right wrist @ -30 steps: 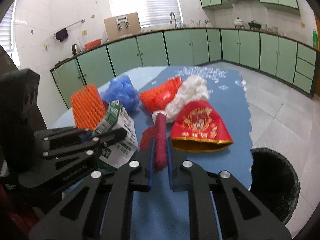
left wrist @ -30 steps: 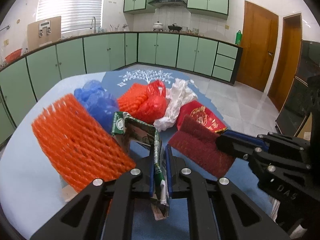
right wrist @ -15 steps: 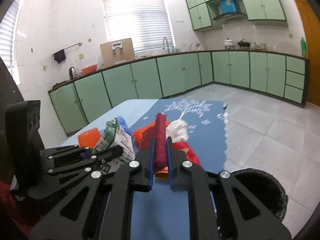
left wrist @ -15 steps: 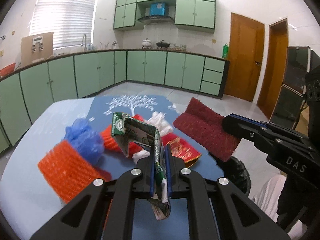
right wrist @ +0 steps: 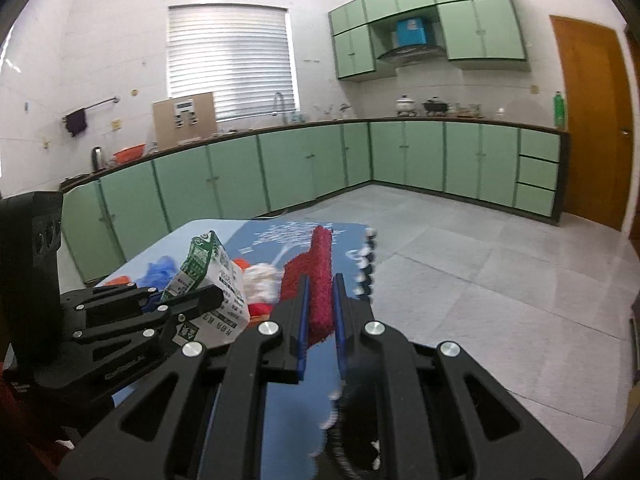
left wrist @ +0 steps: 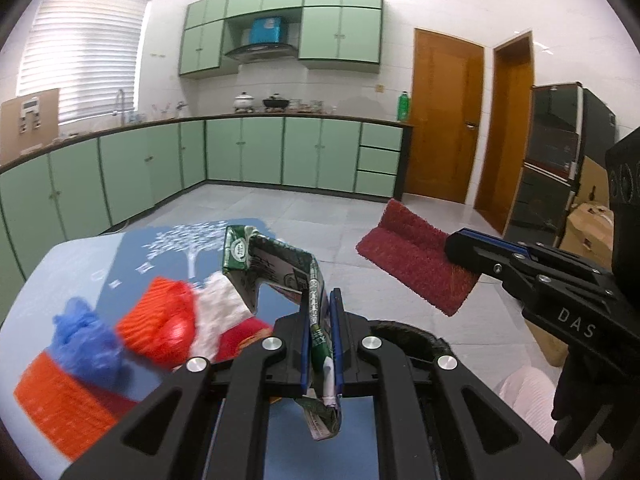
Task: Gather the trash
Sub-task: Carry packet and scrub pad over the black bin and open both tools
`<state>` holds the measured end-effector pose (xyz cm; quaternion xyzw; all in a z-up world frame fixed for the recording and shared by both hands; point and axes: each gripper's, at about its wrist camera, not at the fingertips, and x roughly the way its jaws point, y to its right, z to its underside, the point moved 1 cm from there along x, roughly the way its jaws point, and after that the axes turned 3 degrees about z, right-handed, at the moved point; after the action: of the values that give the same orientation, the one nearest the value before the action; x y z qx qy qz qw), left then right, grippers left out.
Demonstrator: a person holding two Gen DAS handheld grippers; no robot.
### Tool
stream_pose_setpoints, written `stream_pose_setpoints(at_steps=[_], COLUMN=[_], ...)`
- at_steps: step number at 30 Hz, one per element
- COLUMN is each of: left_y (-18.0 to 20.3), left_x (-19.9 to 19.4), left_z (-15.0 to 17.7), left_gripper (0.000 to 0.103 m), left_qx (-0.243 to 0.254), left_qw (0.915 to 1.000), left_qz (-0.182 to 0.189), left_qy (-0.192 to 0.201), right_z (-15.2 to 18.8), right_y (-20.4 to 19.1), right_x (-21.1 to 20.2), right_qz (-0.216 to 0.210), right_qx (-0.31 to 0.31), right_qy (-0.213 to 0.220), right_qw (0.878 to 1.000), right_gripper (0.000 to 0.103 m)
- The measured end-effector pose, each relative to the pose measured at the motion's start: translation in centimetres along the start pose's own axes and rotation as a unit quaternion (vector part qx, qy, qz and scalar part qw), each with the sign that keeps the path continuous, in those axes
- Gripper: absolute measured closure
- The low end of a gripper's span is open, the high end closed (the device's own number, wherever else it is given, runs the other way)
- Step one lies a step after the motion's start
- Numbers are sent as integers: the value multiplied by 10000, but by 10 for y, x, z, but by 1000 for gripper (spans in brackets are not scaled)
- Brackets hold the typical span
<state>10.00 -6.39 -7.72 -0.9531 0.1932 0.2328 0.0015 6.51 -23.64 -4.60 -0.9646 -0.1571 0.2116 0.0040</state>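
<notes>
Green-printed and crushed flat, a carton (left wrist: 276, 264) is clamped between the jaws of the left gripper (left wrist: 320, 320), its folded top jutting up and to the left above the table (left wrist: 60, 264) and its torn lower end hanging below the pads. From the right wrist view the same carton (right wrist: 212, 284) shows its white printed side, pinched at the tip of the left gripper (right wrist: 208, 298). The right gripper (right wrist: 320, 304) is closed on a dark red pad (right wrist: 320, 272), held edge-on and standing upright between its blue-lined fingers (right wrist: 302, 312). In the left wrist view that pad (left wrist: 416, 264) appears as a fuzzy rectangle with one edge folded up, held in the air at the end of the right gripper (left wrist: 460, 248), to the right of the carton and apart from it.

On the blue tablecloth (left wrist: 132, 256) with its white tree print lies the remaining trash: an orange foam net (left wrist: 60, 400) nearest the camera, a blue bag (left wrist: 86, 340) touching it, a second orange net (left wrist: 160, 320) with a red bag (left wrist: 178, 334) against it, a white wad (left wrist: 218, 312) beside them, and a red wrapper (left wrist: 244, 332) partly hidden by the left gripper. A black bin (right wrist: 356, 428) sits low beyond the table's right edge, mostly hidden by the gripper body. Green cabinets (right wrist: 424, 156) line the kitchen walls behind, with wooden doors (left wrist: 444, 120) at right.
</notes>
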Motion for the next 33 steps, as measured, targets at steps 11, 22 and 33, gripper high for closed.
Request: stream_pose_setpoints(at_steps=[11,22,33], left_y=[51,89,85], left_x=[57,129,155], left_z=[-12,-2,-3], left_gripper=[94,94,57], left_qx=[153,287,243], left_qw=[9981,9926,9918], left_qz=[575,964,928], left_qy=[-178,-678,-845], right_z=[17,62,93], right_y=[71,137,165], right_x=[7,41,57], right_qz=[705,1154,1577], right_qx=[276,652,1042], right_qy=[-113,-635,-910], right_qw=[9971,9891,9777], right_gripper=[93,91,37])
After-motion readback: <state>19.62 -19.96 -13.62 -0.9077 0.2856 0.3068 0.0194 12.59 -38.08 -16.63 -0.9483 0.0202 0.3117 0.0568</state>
